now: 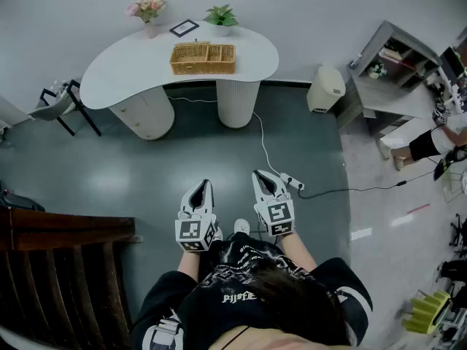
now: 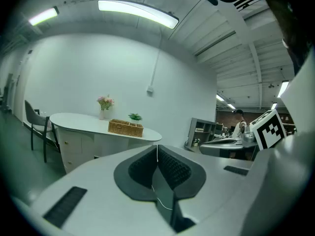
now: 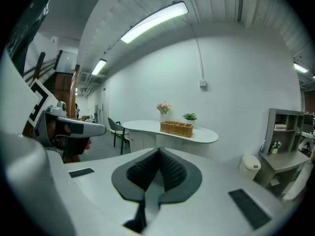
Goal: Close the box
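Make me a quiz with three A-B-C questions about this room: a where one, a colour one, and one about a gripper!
1. Where is the wicker box? A on the floor; B on the white table; C in a gripper.
2. What colour are the flowers? A pink; B blue; C yellow.
3. The right gripper is: A wide open; B shut and empty; C shut on the box.
Answers: 1 B, it sits on the tabletop; 2 A, the blooms are pink; 3 B, its jaws meet with nothing between.
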`<action>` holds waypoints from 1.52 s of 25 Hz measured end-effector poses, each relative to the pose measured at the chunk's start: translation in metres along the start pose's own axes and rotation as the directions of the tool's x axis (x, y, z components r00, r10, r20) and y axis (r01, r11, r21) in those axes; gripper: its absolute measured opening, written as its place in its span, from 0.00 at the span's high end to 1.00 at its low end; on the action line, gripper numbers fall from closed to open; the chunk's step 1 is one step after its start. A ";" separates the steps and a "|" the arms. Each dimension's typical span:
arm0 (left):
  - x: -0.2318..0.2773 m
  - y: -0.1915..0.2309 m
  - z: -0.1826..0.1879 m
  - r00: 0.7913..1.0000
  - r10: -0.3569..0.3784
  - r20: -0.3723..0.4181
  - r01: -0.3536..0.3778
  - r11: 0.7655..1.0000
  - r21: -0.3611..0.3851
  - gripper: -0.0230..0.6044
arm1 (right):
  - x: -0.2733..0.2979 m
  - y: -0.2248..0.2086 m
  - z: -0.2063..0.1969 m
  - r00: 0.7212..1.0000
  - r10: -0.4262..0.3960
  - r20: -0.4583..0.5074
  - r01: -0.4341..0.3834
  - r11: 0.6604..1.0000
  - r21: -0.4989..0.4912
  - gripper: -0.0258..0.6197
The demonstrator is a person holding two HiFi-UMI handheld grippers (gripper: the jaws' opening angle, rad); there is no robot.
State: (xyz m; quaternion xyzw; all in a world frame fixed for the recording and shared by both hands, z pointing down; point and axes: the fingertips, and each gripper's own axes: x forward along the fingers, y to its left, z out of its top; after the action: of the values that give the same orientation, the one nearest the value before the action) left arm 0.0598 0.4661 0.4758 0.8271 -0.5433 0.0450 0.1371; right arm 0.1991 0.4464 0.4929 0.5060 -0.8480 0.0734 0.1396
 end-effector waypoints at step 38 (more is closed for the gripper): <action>0.154 0.142 0.036 0.997 -0.072 -0.030 0.073 0.997 0.012 0.92 | 0.201 -0.028 0.052 1.000 0.008 -0.023 -0.009 0.999 -0.031 0.92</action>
State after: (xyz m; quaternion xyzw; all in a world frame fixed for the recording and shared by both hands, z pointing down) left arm -0.0099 0.2664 0.5010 0.8463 -0.5105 0.0558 0.1413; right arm 0.1252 0.2504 0.5053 0.4994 -0.8494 0.0666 0.1569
